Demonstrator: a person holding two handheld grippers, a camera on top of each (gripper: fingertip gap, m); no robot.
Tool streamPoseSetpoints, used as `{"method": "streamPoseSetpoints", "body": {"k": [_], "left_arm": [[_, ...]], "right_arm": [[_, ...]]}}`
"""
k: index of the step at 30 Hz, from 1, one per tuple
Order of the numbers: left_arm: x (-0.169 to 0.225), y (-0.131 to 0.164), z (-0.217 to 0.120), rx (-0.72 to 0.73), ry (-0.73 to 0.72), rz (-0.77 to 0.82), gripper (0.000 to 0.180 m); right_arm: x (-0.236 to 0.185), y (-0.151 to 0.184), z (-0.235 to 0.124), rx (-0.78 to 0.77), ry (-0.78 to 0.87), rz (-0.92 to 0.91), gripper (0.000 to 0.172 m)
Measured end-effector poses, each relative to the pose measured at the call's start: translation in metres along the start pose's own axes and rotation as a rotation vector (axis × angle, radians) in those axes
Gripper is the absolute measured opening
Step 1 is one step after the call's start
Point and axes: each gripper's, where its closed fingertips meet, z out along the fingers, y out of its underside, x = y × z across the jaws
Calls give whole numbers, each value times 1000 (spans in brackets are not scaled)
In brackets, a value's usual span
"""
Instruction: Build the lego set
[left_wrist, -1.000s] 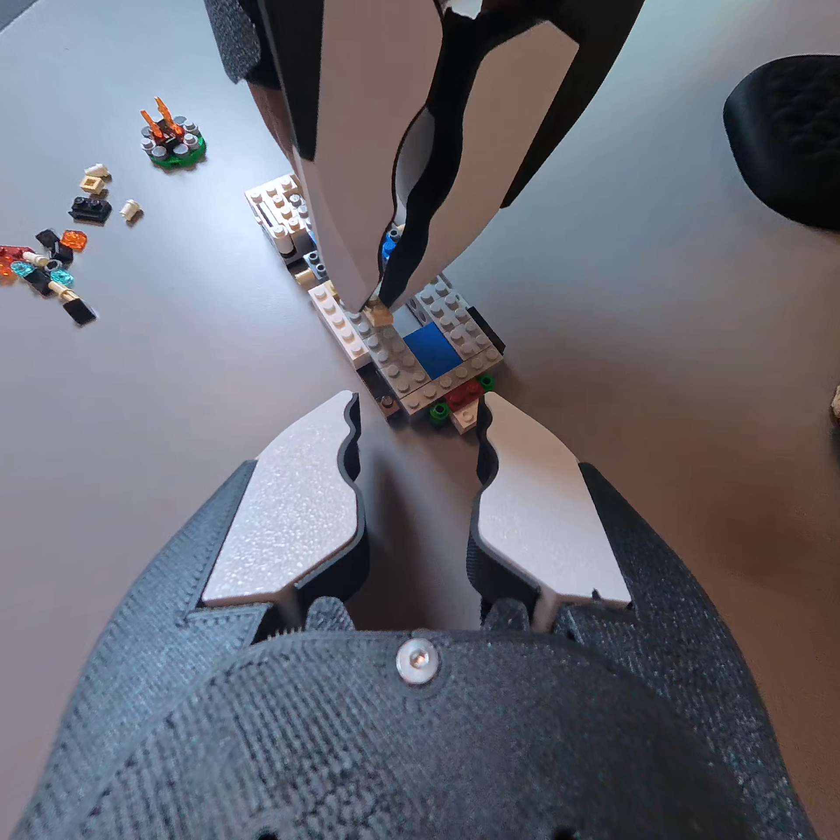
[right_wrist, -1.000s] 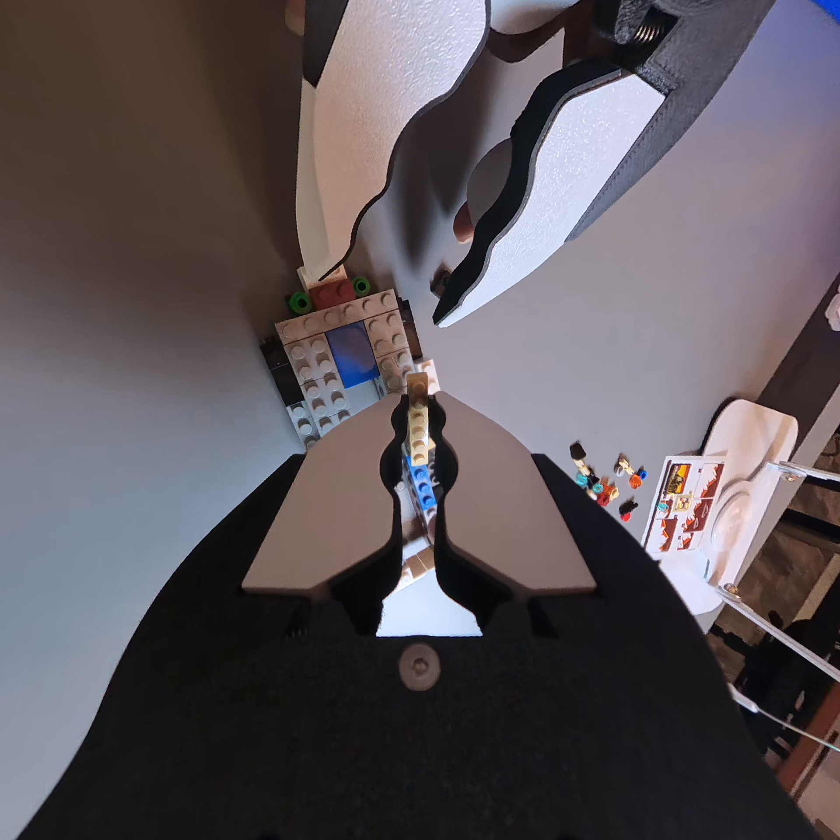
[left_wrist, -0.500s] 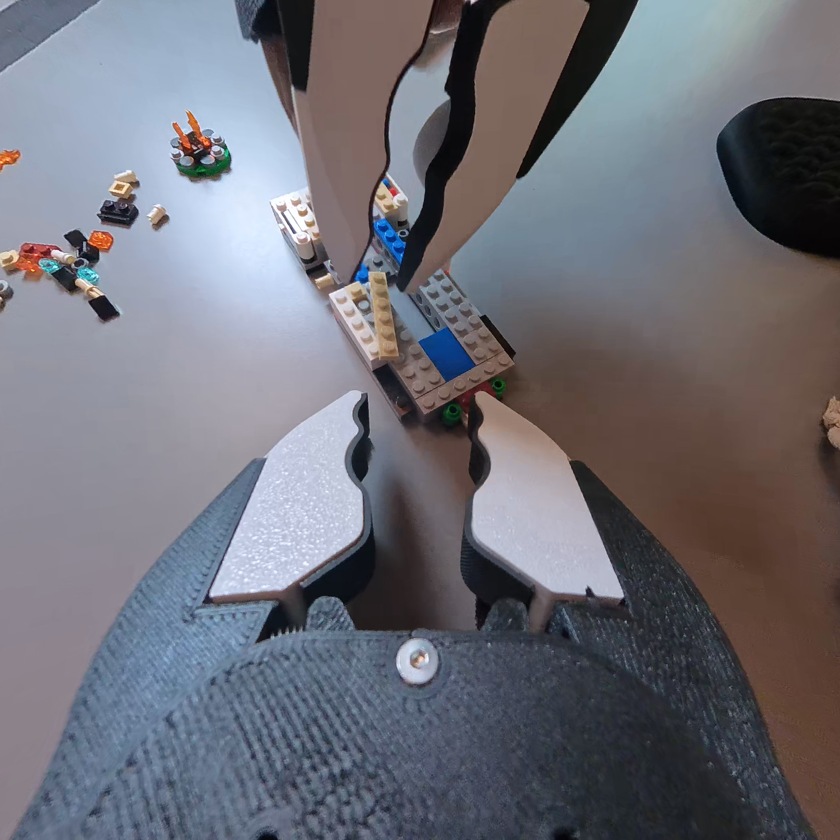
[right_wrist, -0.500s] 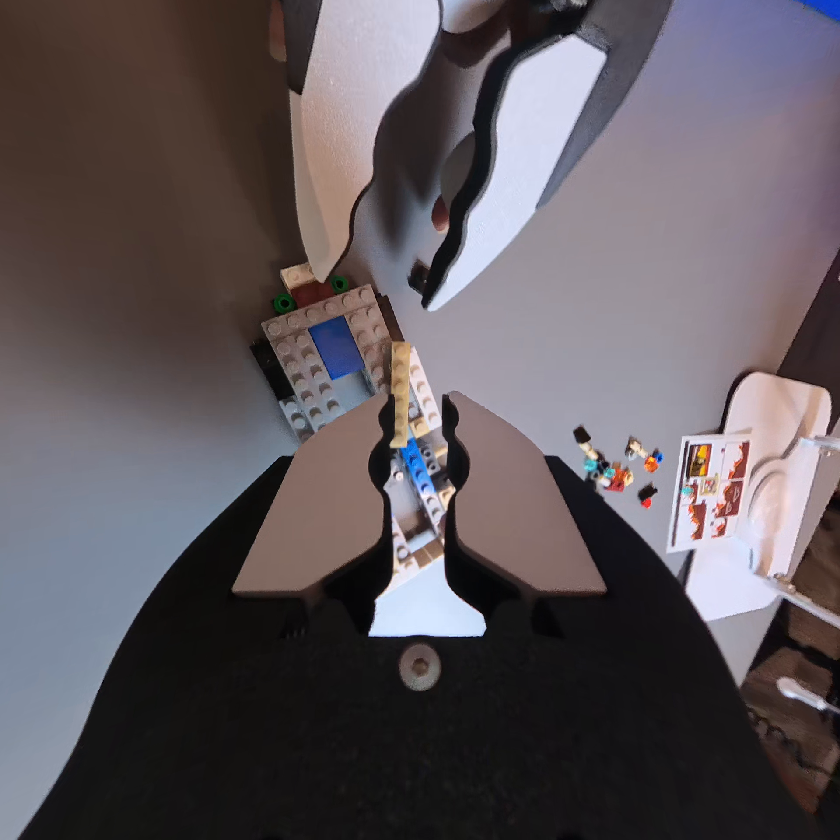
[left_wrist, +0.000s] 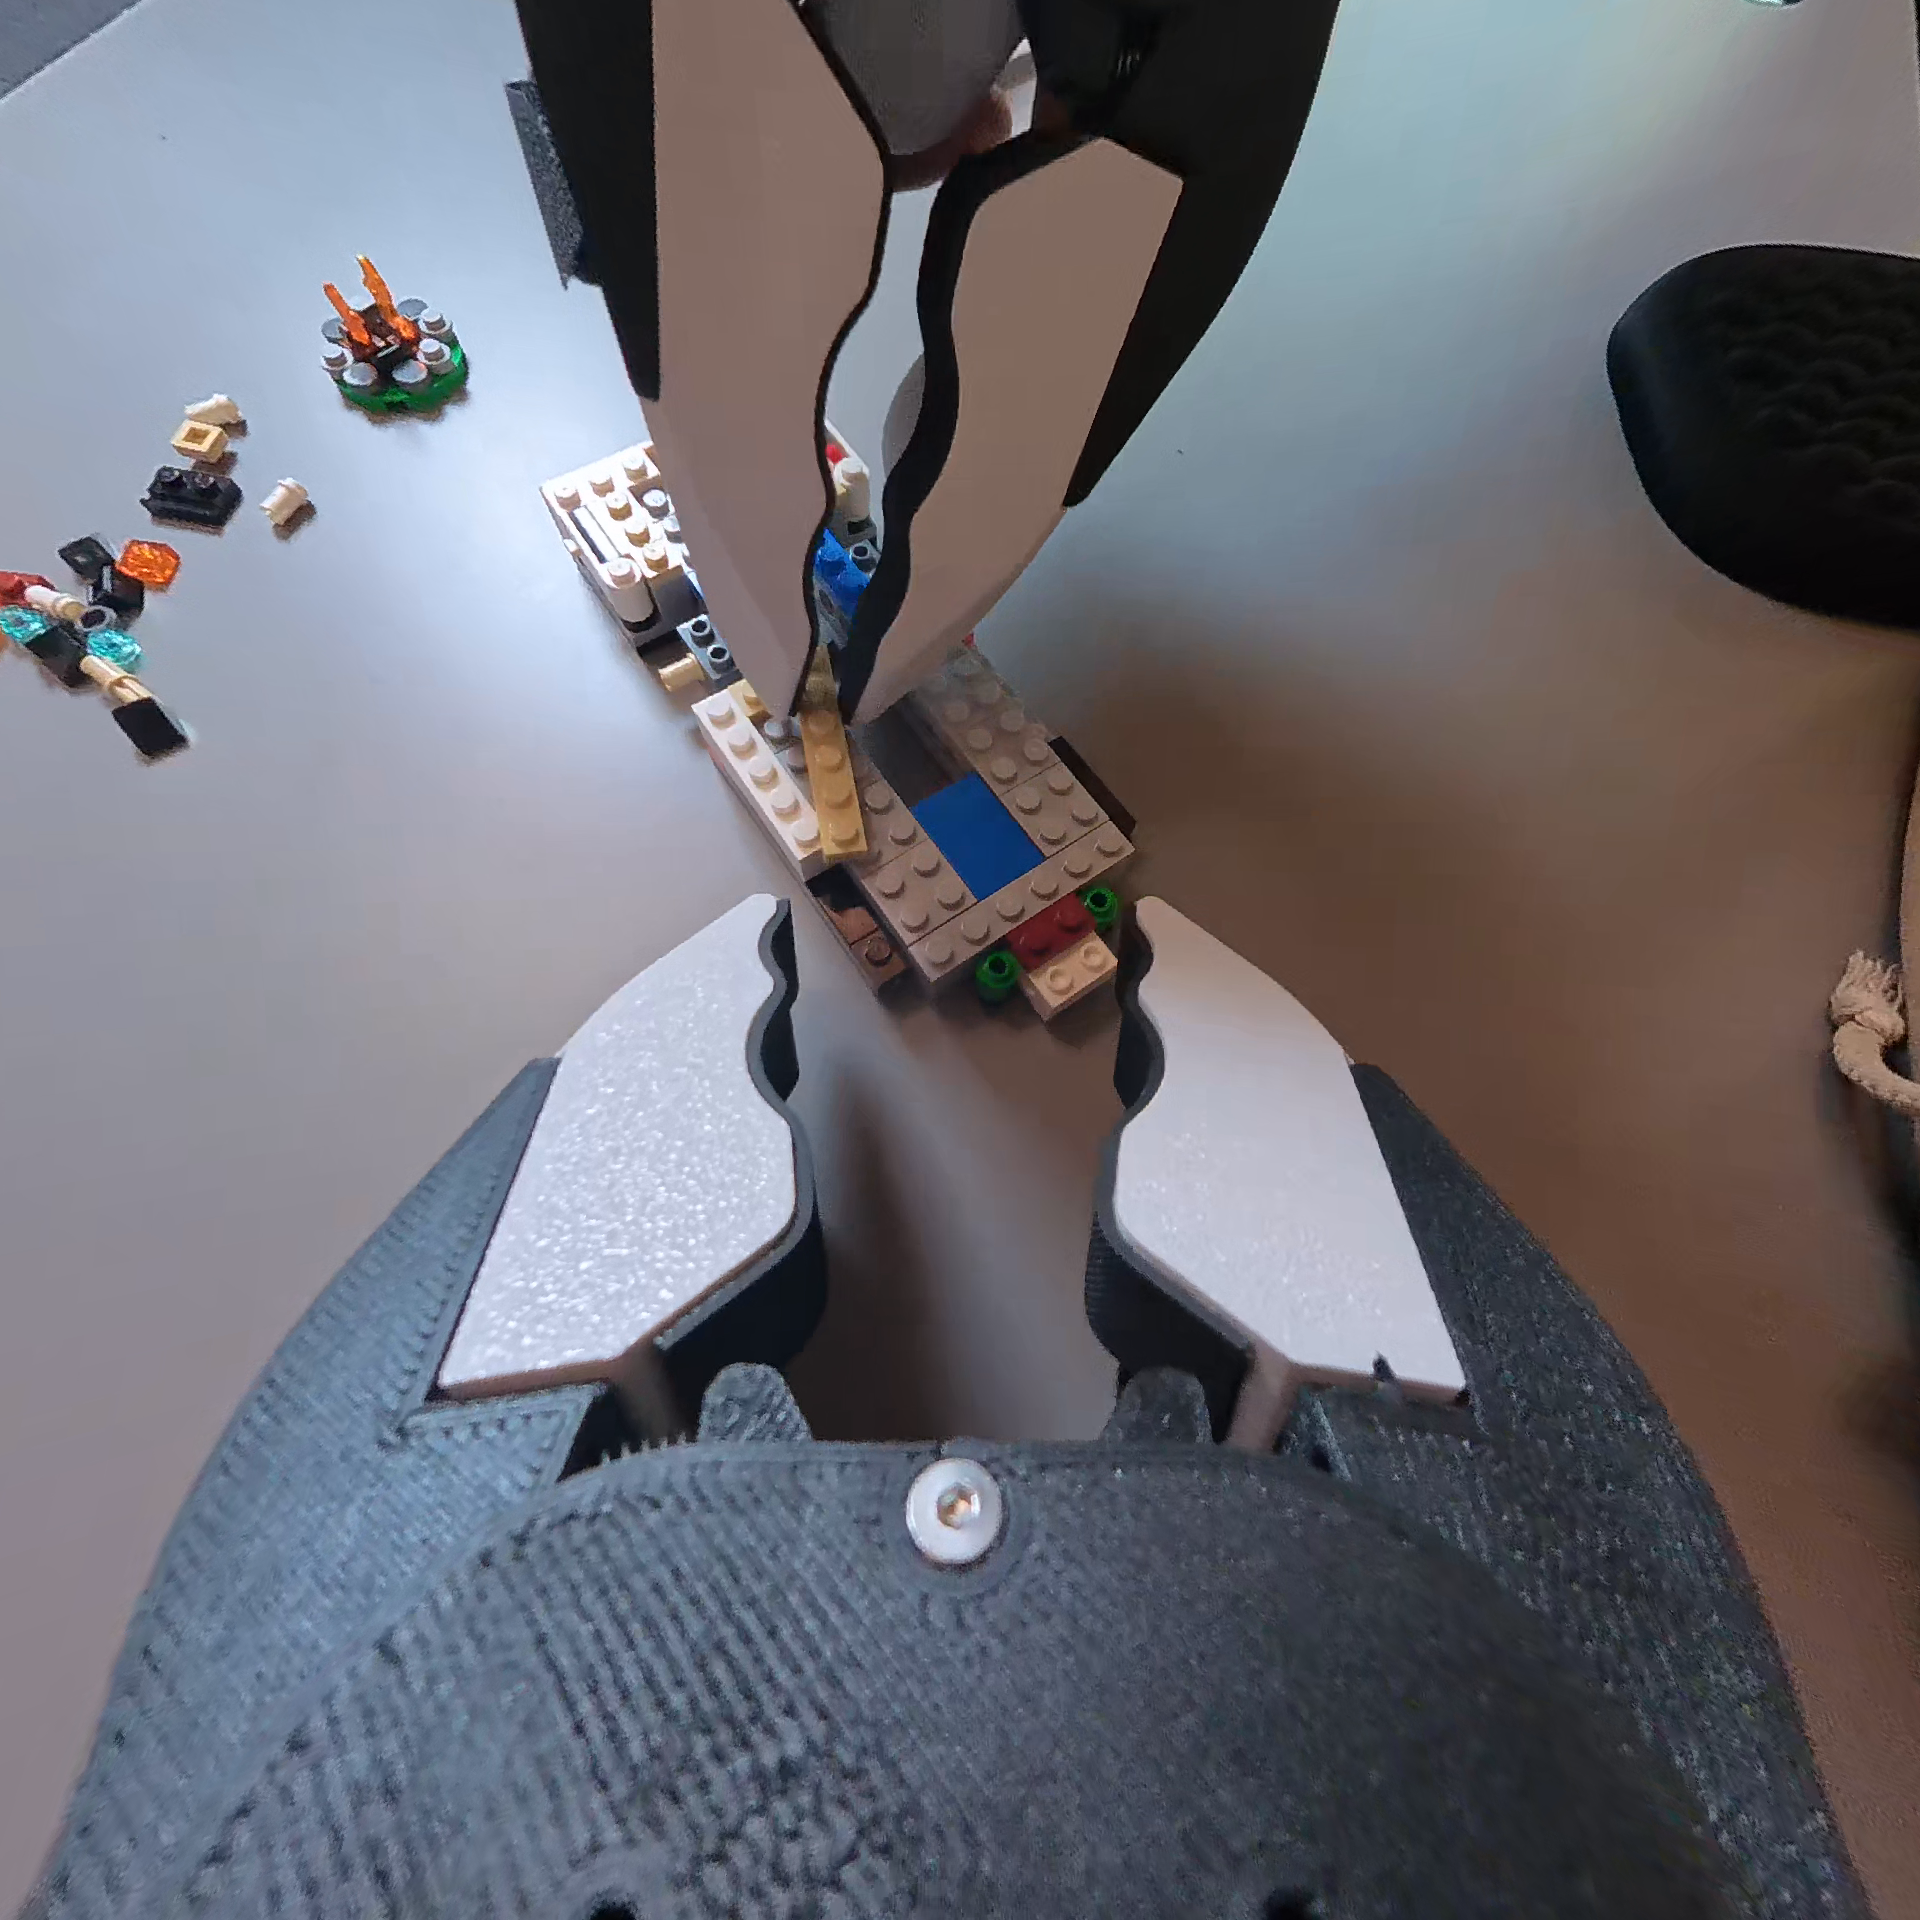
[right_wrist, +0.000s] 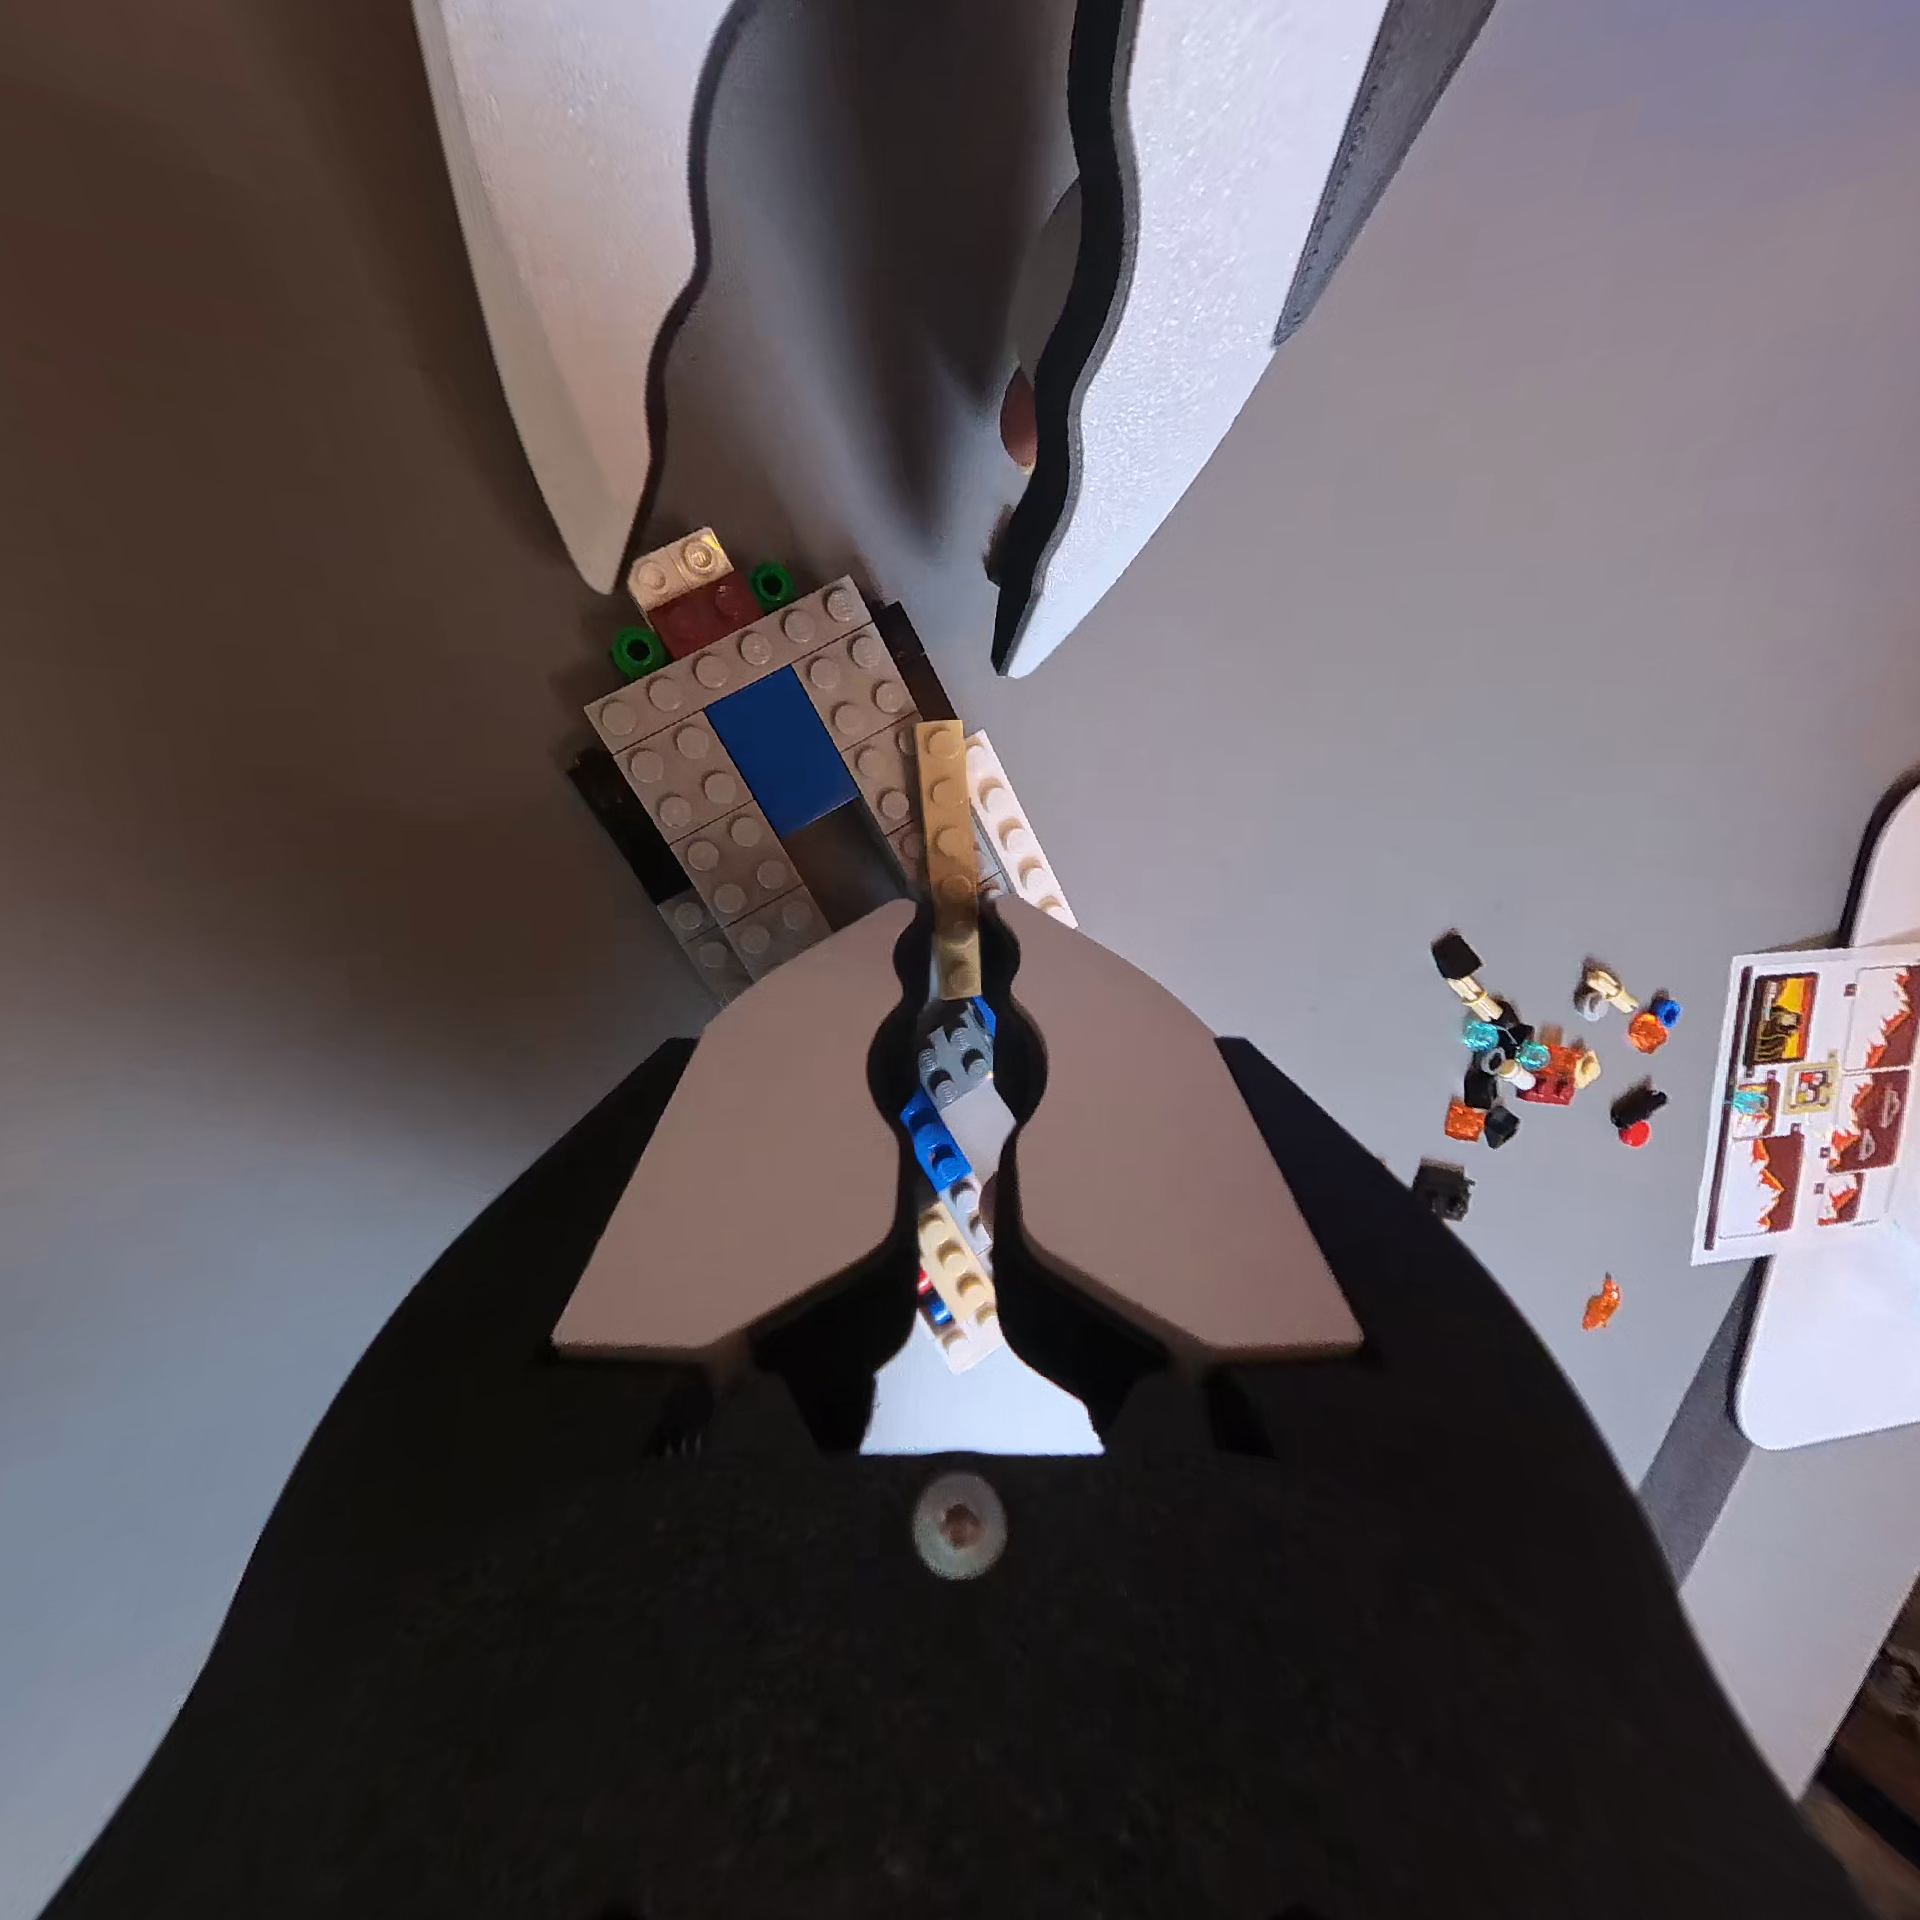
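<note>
- The grey table (left_wrist: 312, 935) carries everything seen; the brick model (left_wrist: 966, 831) lies flat at its middle, between the two tools.
- The model is a base of grey studded plates with a smooth blue tile (left_wrist: 977, 836) at the centre, a white strip along its 9 o'clock edge in the left wrist view, and red, green and cream bits at the near end.
- The left tool (left_wrist: 961, 935) stands wide, with nothing between its pads; its tips flank the model's near end, one just beside the cream piece, the other apart from the dark edge. Judged from this, the model would be better steadied if these pads were closed on its sides before any pressing.
- The right tool (right_wrist: 958, 920) is nearly closed, and its pads grip the far end of a thin tan plate (right_wrist: 948, 821).
- The tan plate lies along the model beside the white strip, slightly askew to the stud rows. It is judged that it should be squared to the studs first, then pressed straight down, not dragged.
- Loose small pieces (left_wrist: 104, 613) lie at 9 o'clock, a green round build with orange flames (left_wrist: 390, 348) at 10 o'clock.
</note>
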Motion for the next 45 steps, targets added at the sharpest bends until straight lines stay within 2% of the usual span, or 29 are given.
{"method": "streamPoseSetpoints", "body": {"k": [15, 25, 32, 34, 41, 45], "left_arm": [[-2, 6, 1, -21, 3, 10, 59], [-3, 7, -2, -16, 13, 9, 58], [-1, 7, -1, -19, 18, 14, 59], [-2, 7, -1, -18, 16, 14, 59], [1, 9, 2, -37, 12, 16, 67], [4, 9, 6, -57, -5, 26, 76]], "right_arm": [[2, -6, 0, -100, -160, -312, 8], [5, -6, 2, -104, -190, -355, 9], [15, -6, -6, -55, -115, -272, 18], [21, 0, -15, -36, -87, -196, 19], [20, 62, -30, -77, -147, 173, 62], [14, 67, -15, -21, -203, 240, 78]]}}
